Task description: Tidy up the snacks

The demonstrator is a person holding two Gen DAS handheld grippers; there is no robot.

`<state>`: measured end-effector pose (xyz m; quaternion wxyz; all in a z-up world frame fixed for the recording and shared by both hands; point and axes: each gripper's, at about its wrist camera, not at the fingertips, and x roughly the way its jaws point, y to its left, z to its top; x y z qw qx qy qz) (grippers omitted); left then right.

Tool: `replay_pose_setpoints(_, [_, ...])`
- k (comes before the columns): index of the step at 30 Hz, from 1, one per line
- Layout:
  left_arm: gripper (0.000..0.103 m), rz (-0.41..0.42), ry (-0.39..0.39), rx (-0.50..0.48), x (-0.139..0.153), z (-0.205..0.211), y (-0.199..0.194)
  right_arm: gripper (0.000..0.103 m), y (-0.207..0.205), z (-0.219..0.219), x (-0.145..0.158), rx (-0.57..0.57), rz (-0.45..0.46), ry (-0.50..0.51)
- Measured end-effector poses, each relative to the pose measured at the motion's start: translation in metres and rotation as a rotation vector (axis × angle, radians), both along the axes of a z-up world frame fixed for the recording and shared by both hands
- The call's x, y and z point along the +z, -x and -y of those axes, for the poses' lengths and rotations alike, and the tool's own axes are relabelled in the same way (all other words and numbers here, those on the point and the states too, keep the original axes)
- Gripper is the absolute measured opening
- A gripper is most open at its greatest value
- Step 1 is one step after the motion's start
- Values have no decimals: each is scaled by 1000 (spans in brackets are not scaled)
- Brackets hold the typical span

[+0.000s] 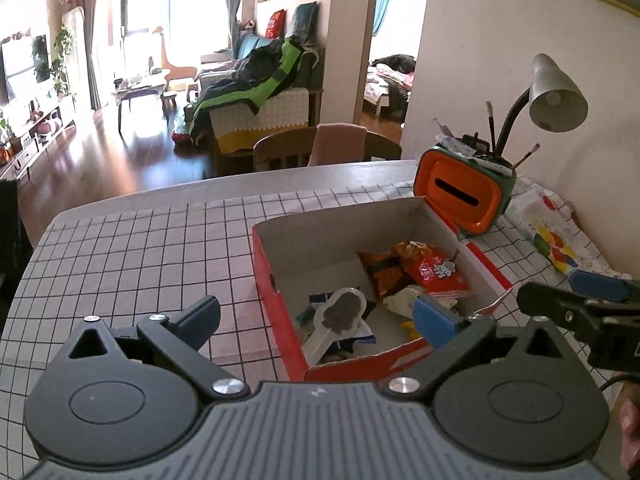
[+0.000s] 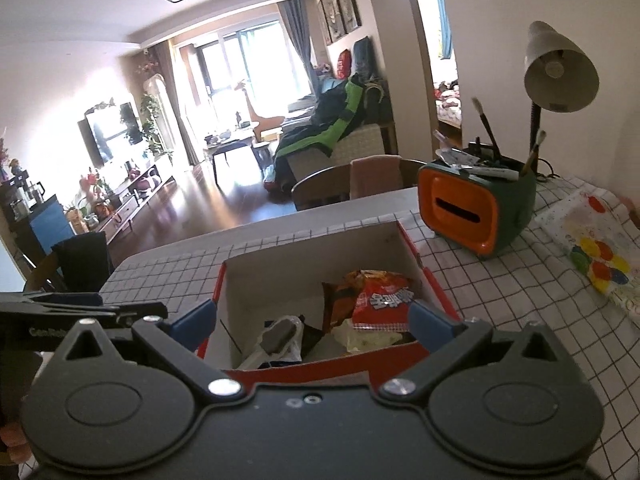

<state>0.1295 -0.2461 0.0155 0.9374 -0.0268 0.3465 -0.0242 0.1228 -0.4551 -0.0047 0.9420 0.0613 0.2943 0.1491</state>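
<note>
A red cardboard box (image 1: 276,272) (image 2: 434,288) stands open on the checked tablecloth. Inside lie a red snack bag (image 1: 434,270) (image 2: 384,300), an orange bag (image 1: 380,268), a white pouch with a grey window (image 1: 340,316) (image 2: 280,338) and other small packets. My left gripper (image 1: 316,316) is open and empty, its jaws wide apart over the box's near left corner. My right gripper (image 2: 316,320) is open and empty, hovering at the box's near edge; it also shows in the left wrist view (image 1: 576,296) to the right of the box.
An orange and green holder (image 1: 464,196) (image 2: 476,212) with brushes stands behind the box. A grey desk lamp (image 1: 556,96) (image 2: 560,68) leans over it. A colourful dotted pack (image 1: 552,232) (image 2: 592,248) lies to the right by the wall. A chair (image 1: 320,148) stands at the table's far edge.
</note>
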Motion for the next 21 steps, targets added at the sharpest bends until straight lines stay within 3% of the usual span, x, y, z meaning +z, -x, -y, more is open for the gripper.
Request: replay_pose_setpoints(21, [103,-8,7,-11,-3,3,3,103,6,0,-8,-23,-31,-2])
